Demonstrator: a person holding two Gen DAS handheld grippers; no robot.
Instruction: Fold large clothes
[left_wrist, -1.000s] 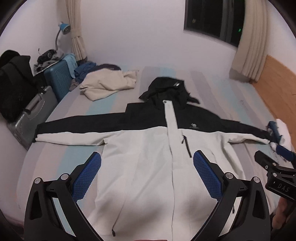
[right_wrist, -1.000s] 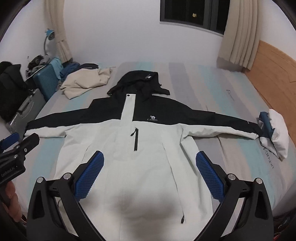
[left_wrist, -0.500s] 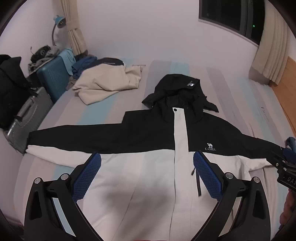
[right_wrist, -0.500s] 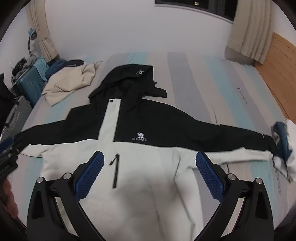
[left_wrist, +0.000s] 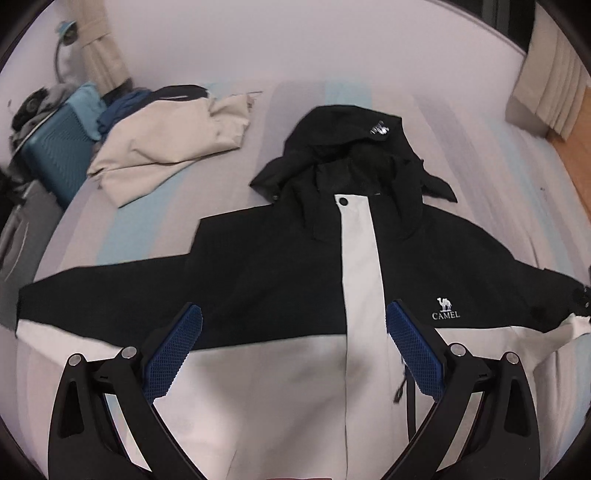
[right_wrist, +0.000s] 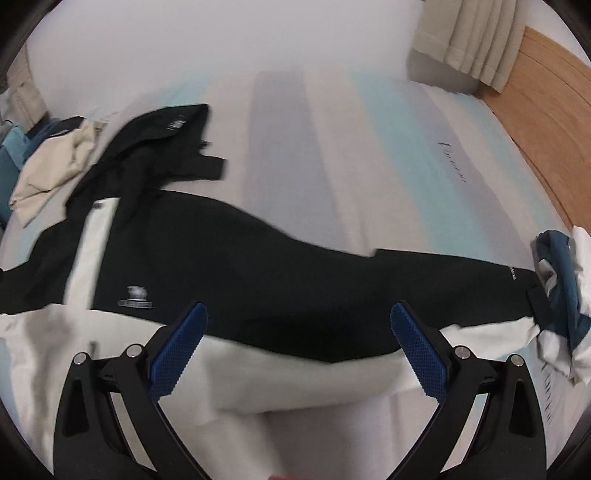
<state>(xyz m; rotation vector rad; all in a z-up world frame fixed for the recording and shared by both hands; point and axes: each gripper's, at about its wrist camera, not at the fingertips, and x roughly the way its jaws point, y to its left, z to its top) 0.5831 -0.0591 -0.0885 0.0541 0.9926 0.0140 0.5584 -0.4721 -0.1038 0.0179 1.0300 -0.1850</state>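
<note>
Jacket (left_wrist: 280, 280) flat on bed (right_wrist: 332, 155), unfolded; I see no fold started. Left hand-held gripper (left_wrist: 293, 343) and right hand-held gripper (right_wrist: 299, 345) both gape empty above it.

The jacket (left_wrist: 280, 280) bears "CAMEL" under a small camel logo on its black chest panel.

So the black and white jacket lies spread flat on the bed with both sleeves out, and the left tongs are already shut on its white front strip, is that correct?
Not quite. In the left wrist view the left tongs are open, above the jacket, gripping nothing; the white front strip lies untouched. The rest holds: the jacket lies spread flat on the bed, sleeves out.
</note>
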